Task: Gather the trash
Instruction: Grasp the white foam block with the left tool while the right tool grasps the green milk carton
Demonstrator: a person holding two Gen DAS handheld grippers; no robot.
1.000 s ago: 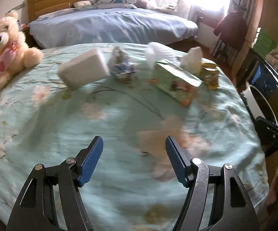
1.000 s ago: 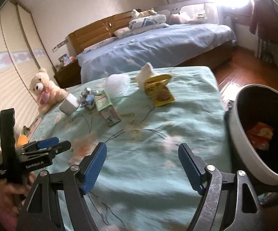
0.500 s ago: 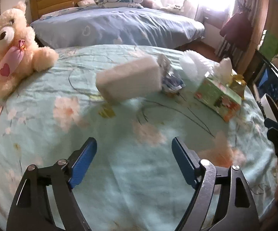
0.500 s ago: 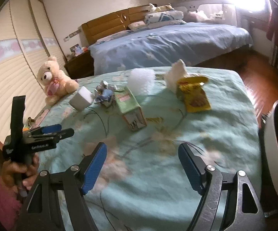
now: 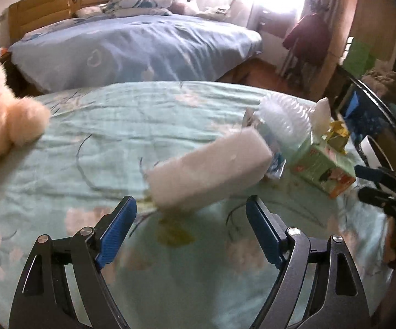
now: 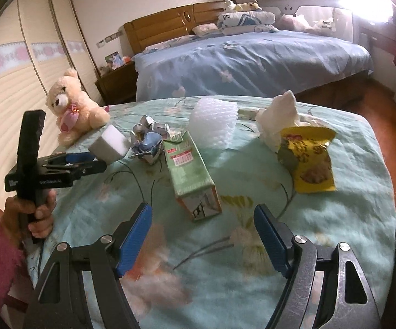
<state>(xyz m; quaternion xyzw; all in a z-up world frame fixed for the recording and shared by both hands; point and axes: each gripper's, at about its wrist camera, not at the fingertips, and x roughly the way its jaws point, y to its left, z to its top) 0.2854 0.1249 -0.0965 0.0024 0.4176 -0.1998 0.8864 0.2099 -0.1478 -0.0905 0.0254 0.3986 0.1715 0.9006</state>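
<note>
Both claws wide, empty; left claw point(image 5: 191, 220) just widened near smooth white foam block point(image 5: 208, 170).

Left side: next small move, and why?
Probably ease the left hand-held gripper forward around the white block and close. Its jaws have just been opening, stand open with nothing between them, and the block lies just ahead of the fingertips on the bedspread.

- White foam block point(image 5: 208, 167), lying tilted on the bedspread.
- Crumpled foil wrapper point(image 6: 147, 139), beside it.
- Green carton point(image 6: 191, 171), tipped over.
- Bubble wrap point(image 6: 214, 123), crumpled tissue point(image 6: 277, 118), yellow snack bag point(image 6: 307, 161), farther right.
</note>
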